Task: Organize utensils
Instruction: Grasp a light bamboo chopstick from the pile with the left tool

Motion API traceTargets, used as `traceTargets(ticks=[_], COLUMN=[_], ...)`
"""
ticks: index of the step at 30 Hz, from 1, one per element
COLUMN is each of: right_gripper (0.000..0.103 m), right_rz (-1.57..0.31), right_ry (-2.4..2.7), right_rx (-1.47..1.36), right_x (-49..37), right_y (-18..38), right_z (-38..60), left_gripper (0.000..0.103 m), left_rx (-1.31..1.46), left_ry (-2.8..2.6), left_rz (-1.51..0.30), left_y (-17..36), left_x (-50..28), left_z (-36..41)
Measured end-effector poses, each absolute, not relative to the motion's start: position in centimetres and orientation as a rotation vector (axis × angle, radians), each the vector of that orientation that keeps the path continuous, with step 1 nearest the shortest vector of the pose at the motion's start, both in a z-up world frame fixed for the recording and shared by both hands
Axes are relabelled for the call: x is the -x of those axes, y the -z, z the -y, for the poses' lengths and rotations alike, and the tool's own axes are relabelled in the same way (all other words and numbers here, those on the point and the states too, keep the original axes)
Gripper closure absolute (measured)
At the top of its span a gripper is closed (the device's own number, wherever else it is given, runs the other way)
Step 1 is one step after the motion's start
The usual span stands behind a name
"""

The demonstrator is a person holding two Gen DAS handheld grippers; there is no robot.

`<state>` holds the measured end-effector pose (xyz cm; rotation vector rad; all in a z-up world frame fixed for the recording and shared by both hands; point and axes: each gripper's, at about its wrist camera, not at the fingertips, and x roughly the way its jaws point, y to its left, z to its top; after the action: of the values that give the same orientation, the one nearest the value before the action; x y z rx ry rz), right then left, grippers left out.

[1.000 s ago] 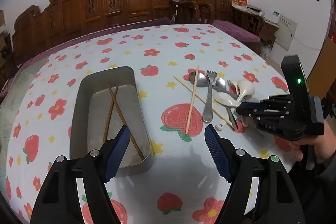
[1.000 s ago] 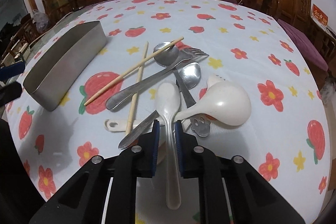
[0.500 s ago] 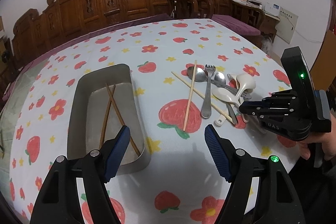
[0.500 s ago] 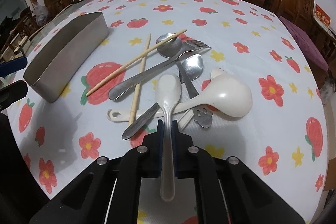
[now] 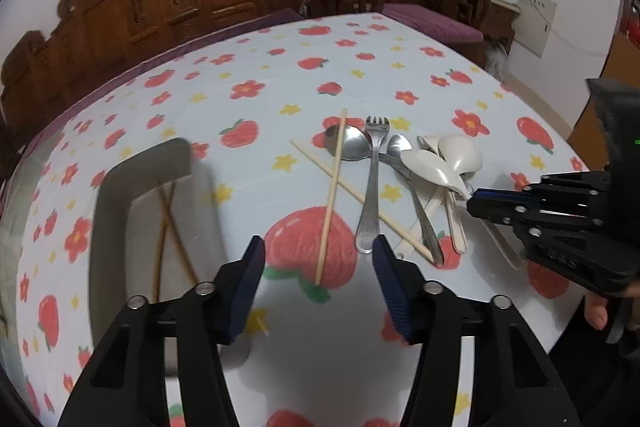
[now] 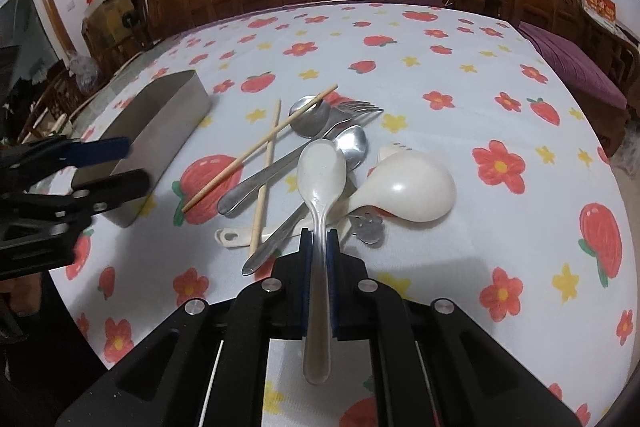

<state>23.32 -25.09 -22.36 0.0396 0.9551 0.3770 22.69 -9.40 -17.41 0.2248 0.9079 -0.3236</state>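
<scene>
Now you are gripping the white spoon (image 6: 321,187) by its handle in the right gripper (image 6: 319,247), whose jaws have just been closing and are now pressing flat on both sides of it. Its bowl is lifting off the heap, where a second ago it was lying across the metal spoon (image 6: 351,147) and the rice paddle (image 6: 404,189), so I judge the pick as made and the carry as the step starting.

Your left gripper (image 5: 318,281) has slid over from the metal tray (image 5: 120,227) toward the heap. Its jaws have just been narrowing, with nothing pressed between them, though the near end of a light chopstick (image 5: 331,203) is lying on the cloth below the gap.

Inside the tray two dark chopsticks (image 5: 168,231) are already lying crossed, leaving room beside them. That tray is sitting left of the heap, well apart from it, with bare tablecloth (image 6: 460,75) between. The fork (image 5: 374,183) and the other chopstick are staying loose in the pile, so lift clear before swinging left; the left gripper is crowding that path. Near you, the table edge is close under both tools.
</scene>
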Motion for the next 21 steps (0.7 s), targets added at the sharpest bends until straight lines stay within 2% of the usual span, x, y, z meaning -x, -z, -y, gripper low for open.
traceTargets(ticks=[6, 14, 21], right_gripper=[0.094, 0.094, 0.094], right_rz=[-0.948, -0.952, -0.955], right_ry=[-0.375, -0.384, -0.388], right_rx=[-0.048, -0.036, -0.027], right_x=[-23.1, -22.8, -22.6], right_y=[22.4, 22.5, 22.7], right_z=[25.6, 25.3, 24.9], left_gripper=[0.065, 0.069, 0.084], left_rx=[-0.253, -0.256, -0.247], left_ry=[0.343, 0.311, 0.299], left_rz=[-0.959, -1.056, -1.081], left_y=[18.9, 21.7, 22.5], left_x=[-25.2, -28.2, -29.1], left_z=[11.4, 11.7, 12.0])
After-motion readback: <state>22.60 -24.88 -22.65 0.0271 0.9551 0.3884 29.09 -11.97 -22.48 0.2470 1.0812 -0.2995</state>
